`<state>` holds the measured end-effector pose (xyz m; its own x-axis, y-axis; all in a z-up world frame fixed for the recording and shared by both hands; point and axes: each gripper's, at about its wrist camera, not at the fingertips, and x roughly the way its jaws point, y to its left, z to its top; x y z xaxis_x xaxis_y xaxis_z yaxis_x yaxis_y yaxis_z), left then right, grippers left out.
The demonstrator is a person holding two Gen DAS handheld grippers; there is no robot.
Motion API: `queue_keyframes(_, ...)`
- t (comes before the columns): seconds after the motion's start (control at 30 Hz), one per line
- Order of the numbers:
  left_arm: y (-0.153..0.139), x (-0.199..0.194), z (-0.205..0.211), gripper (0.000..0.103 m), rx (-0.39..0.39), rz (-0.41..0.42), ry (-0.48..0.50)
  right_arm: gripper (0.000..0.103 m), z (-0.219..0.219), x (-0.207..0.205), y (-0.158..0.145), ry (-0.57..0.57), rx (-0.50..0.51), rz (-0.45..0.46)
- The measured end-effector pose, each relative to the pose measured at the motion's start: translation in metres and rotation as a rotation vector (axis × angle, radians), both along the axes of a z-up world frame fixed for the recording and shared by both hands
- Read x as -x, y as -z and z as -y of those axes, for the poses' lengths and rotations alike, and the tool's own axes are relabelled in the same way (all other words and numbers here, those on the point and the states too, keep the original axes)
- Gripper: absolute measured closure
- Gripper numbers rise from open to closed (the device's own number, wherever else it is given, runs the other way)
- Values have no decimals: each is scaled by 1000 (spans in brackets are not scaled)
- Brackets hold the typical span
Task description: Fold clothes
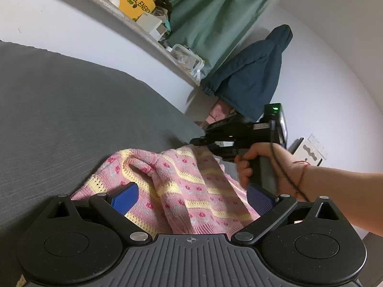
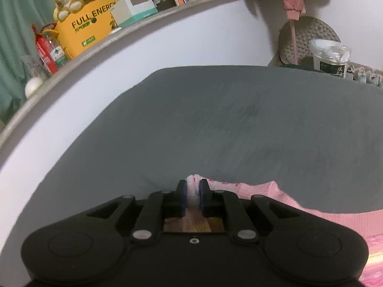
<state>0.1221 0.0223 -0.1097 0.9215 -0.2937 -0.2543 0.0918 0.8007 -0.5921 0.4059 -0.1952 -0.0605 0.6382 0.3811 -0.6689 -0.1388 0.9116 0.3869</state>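
Sweater (image 1: 182, 181): pink knit, bunched on the grey bed (image 1: 71, 110), lower centre of the left wrist view.
Left tool (image 1: 191, 197): blue pads spread wide, sweater between them, not gripped.
Right tool (image 2: 193, 191): narrow gap, pinching a pink sweater fold.

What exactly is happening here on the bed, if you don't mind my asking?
A person is folding a pink and yellow striped knitted sweater on a grey bedsheet with two handheld grippers. The right gripper pinches a pink edge of it between nearly closed blue pads. The left gripper sits wide open, with the sweater bunched between its fingers, ungripped.
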Motion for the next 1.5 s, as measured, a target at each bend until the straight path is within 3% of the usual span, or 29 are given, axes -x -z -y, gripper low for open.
queue_keyframes(0.03,0,0,0,3,-1,-1,0,65,9,4,-4,8,-19,-5)
queue_keyframes(0.07,0,0,0,3,-1,-2,-1,58,21,11,-9,20,-40,6)
queue_keyframes(0.2,0,1,0,3,-9,-10,-1,56,79,57,-36,17,-153,45)
queue_keyframes(0.23,0,1,0,3,-12,-13,-2,50,96,74,-43,32,-157,64)
queue_keyframes(0.37,-2,0,1,3,-19,-35,1,46,180,135,-60,158,-76,122)
queue_keyframes(0.5,-24,-2,0,3,-78,-116,25,46,263,171,-60,287,0,101)
queue_keyframes(0.6,-62,0,0,3,-187,-33,44,46,298,179,-57,300,49,71)
queue_keyframes(0.7,-95,-29,6,1,-274,-46,92,46,304,174,-47,245,94,44)
queue_keyframes(0.8,-109,-79,23,0,-302,-177,122,47,285,156,-30,185,168,24)
queue_keyframes(0.87,-111,-108,29,0,-299,-220,115,47,279,143,-22,169,143,20)
queue_keyframes(0.93,-110,-133,33,0,-297,-213,115,47,276,131,-16,161,91,10)
queue_keyframes(1.0,-106,-157,38,0,-284,-213,146,54,274,117,-12,142,84,-19)
queue_keyframes(1.07,-98,-183,48,1,-314,-258,177,75,273,107,-8,113,94,-41)
queue_keyframes(1.17,-89,-215,71,1,-433,-319,212,76,275,97,-4,67,93,-52)
queue_keyframes(1.3,-86,-241,90,1,-473,-334,258,71,280,96,-2,32,60,-46)
queue_keyframes(1.33,-85,-246,93,5,-470,-354,261,70,281,97,-1,23,56,-40)
queue_keyframes(1.4,-77,-253,102,37,-493,-396,265,69,281,99,0,16,42,-27)
queue_keyframes(1.43,-75,-252,106,78,-507,-404,261,75,282,99,0,22,33,-24)
queue_keyframes(1.47,-74,-251,110,82,-517,-406,256,88,283,99,1,33,34,-25)
queue_keyframes(1.5,-72,-249,114,83,-527,-408,251,91,285,100,1,48,37,-26)
